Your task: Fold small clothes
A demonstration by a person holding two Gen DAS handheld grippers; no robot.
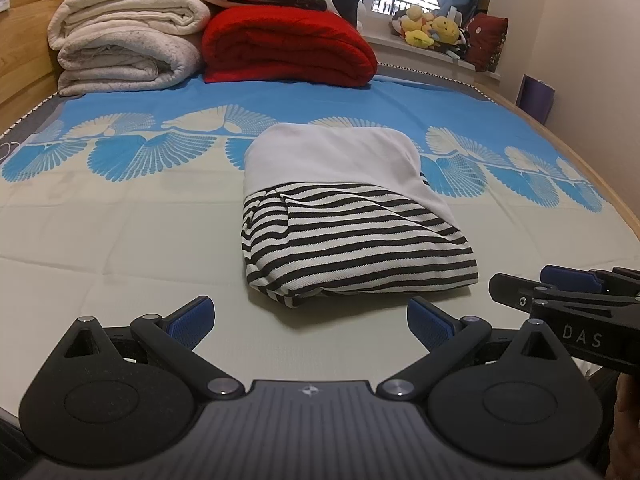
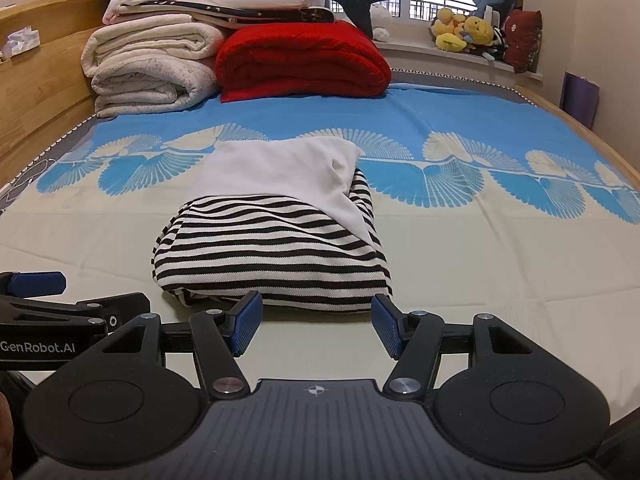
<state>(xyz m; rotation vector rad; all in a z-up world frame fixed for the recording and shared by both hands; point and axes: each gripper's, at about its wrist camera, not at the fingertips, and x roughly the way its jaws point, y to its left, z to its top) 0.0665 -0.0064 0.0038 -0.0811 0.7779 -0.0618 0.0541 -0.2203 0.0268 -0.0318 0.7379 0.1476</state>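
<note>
Striped garment (image 1: 352, 248) folded, white layer on top; left tool (image 1: 310, 324) and right tool (image 2: 316, 328) both spread apart, empty.

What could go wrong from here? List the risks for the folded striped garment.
1. The striped garment lies folded in a loose bulge; a pinch at its near edge may catch only the top layer and undo the fold.
2. Both the left gripper and right gripper are open and close together; they could collide.
</note>
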